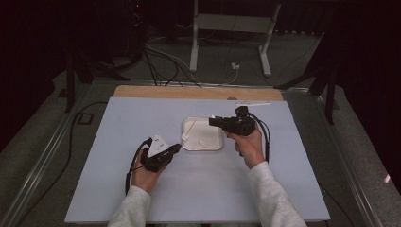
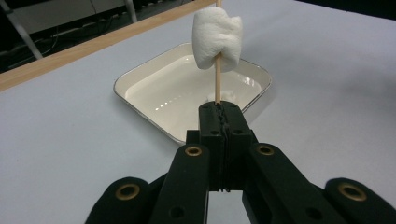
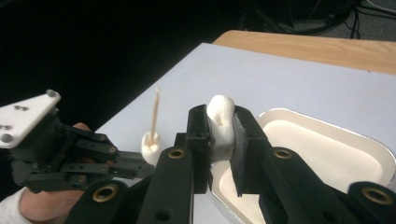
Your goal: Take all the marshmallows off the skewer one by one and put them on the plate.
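Note:
My left gripper (image 2: 219,111) is shut on the lower end of a thin wooden skewer (image 2: 217,86). A white marshmallow (image 2: 217,39) is threaded on the skewer a little above the jaws. In the high view this gripper (image 1: 178,148) sits just left of the white square tray (image 1: 189,122). The skewer (image 1: 190,128) leans over the tray's left rim. My right gripper (image 3: 219,128) is shut on a second marshmallow (image 3: 220,109). It hovers over the tray's right edge (image 1: 212,121) and points left at the skewer (image 3: 154,112). A small gap separates this marshmallow from the skewer tip.
A third marshmallow (image 1: 204,142) lies inside the tray (image 2: 140,95). A light blue mat (image 1: 142,189) covers the table, with a wooden strip (image 1: 189,92) along the far edge. Cables and a stand's legs (image 1: 227,42) are on the floor beyond.

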`<action>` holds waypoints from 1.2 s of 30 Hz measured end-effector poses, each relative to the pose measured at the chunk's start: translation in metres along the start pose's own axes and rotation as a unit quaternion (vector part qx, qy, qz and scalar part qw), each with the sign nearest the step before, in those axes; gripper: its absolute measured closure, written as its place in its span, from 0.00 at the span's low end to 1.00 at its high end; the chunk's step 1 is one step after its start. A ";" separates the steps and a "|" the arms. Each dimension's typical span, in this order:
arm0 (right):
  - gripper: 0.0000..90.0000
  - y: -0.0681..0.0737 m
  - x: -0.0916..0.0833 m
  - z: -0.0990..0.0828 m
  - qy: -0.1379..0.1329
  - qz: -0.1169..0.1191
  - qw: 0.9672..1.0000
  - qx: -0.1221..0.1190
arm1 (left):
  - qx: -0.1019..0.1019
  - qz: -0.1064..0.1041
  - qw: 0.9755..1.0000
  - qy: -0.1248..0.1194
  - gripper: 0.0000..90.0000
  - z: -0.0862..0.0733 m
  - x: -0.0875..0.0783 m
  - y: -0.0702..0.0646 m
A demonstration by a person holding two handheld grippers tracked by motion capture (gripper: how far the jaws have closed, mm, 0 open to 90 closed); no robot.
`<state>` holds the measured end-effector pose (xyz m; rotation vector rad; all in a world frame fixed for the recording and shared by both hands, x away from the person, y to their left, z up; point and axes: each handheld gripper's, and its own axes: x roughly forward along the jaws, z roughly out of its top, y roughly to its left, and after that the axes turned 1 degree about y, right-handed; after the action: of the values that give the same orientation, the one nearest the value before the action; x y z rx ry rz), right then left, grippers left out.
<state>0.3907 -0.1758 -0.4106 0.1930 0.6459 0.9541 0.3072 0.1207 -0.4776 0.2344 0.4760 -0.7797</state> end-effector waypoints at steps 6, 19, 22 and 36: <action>0.88 -0.001 0.007 -0.004 0.015 -0.024 1.000 -0.012 | 0.001 -0.003 1.000 0.000 1.00 0.000 0.001 -0.001; 0.87 -0.011 0.021 -0.014 0.032 -0.054 0.998 -0.001 | -0.006 -0.005 1.000 -0.005 1.00 0.000 0.000 0.000; 0.87 -0.013 0.025 -0.017 0.034 -0.058 0.998 0.002 | -0.006 -0.004 1.000 -0.005 1.00 0.000 0.000 0.000; 0.87 -0.023 0.040 -0.031 0.058 -0.084 0.995 0.011 | -0.007 -0.003 1.000 -0.007 1.00 0.001 -0.001 0.001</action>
<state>0.4047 -0.1611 -0.4626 0.1011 0.7678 0.8014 0.3075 0.1218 -0.4763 0.2146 0.4698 -0.7829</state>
